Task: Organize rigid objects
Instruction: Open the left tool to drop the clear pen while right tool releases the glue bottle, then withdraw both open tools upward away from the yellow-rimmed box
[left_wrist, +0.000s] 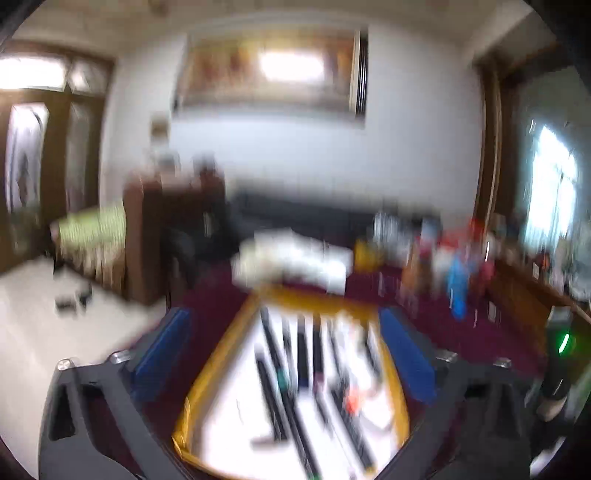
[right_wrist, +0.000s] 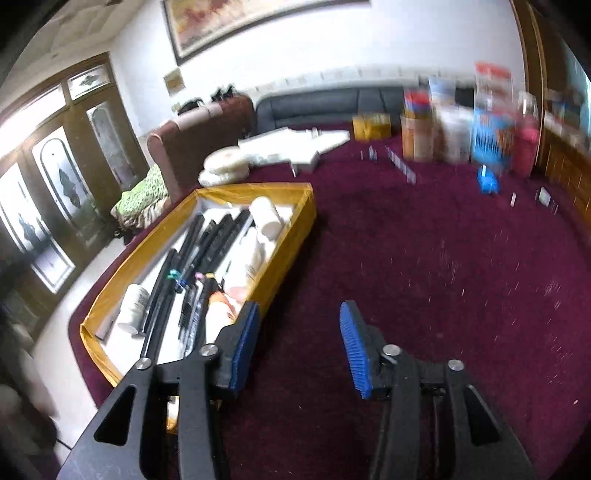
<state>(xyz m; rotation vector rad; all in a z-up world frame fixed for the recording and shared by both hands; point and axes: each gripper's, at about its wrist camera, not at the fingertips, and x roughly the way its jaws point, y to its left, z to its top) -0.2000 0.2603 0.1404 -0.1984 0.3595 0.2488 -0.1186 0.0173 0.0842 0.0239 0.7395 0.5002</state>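
Now both spread wide, gripping nothing: left gripper (left_wrist: 286, 363) above yellow-rimmed rectangular tray (right_wrist: 295, 236) on plush maroon cloth (right_wrist: 443, 277); right gripper (right_wrist: 299, 347) just beside it. Inside, slim black pens (right_wrist: 214, 240), white cylindrical bottles (right_wrist: 264, 218).

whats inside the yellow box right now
The yellow box holds a row of long black pens, white tubes and a small white bottle. Its near end is covered by the right gripper, so anything there is unseen.
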